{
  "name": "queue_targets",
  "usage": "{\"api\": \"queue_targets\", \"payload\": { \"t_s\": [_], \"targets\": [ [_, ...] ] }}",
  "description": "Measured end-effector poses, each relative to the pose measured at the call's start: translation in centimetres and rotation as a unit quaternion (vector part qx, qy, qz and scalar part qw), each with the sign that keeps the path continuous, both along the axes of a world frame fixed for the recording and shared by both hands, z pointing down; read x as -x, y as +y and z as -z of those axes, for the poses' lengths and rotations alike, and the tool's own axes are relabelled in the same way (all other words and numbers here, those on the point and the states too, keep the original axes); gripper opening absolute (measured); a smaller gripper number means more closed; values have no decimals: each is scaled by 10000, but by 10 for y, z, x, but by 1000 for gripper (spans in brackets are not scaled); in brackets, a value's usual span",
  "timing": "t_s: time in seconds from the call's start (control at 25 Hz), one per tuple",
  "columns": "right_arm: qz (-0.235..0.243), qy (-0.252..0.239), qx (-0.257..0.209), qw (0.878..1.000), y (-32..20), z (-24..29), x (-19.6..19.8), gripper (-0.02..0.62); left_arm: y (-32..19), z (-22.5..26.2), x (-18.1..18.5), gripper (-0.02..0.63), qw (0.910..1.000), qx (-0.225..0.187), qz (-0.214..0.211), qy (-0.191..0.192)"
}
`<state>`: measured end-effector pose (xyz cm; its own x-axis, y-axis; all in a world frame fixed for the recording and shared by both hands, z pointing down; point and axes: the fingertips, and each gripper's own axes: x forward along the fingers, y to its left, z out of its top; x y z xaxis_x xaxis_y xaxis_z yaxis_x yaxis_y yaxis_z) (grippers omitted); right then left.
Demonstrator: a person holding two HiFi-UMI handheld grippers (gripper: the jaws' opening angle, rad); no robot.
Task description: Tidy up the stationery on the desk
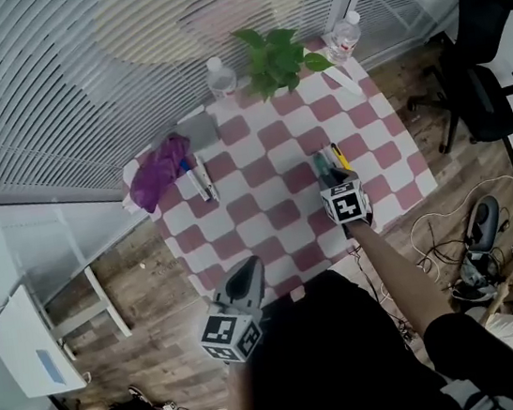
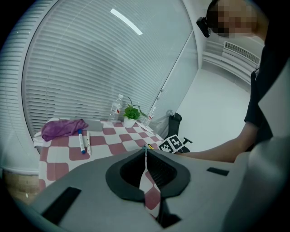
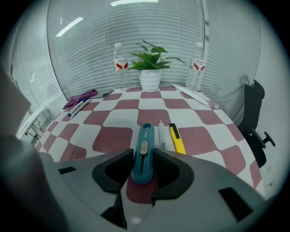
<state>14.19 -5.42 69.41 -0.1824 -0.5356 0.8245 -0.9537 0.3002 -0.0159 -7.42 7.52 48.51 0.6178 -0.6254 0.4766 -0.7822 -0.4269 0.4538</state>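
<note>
At 4 o'clock on the checked table (image 1: 277, 182), the right gripper (image 3: 143, 150), jaws spread, straddles the teal cutter (image 3: 144, 131) lying at 9 o'clock of a white pen (image 3: 161, 133) and yellow cutter (image 3: 177, 139), apparently to group them; the left gripper (image 2: 145, 149), pressed together and empty, idles off the 7 o'clock edge.

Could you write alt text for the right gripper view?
A teal utility knife lies on a red-and-white checked table between the jaws of the right gripper, beside a white pen and yellow cutter. Behind stand a potted plant and two water bottles.
</note>
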Motion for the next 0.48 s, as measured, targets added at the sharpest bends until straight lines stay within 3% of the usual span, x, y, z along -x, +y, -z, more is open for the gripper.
{"api": "queue_targets", "payload": {
  "t_s": [0.48],
  "targets": [
    [135,-53,-233,9996,-3,10,1,181,-6,-4,-7,34,10000,15,50,-76]
  ]
}}
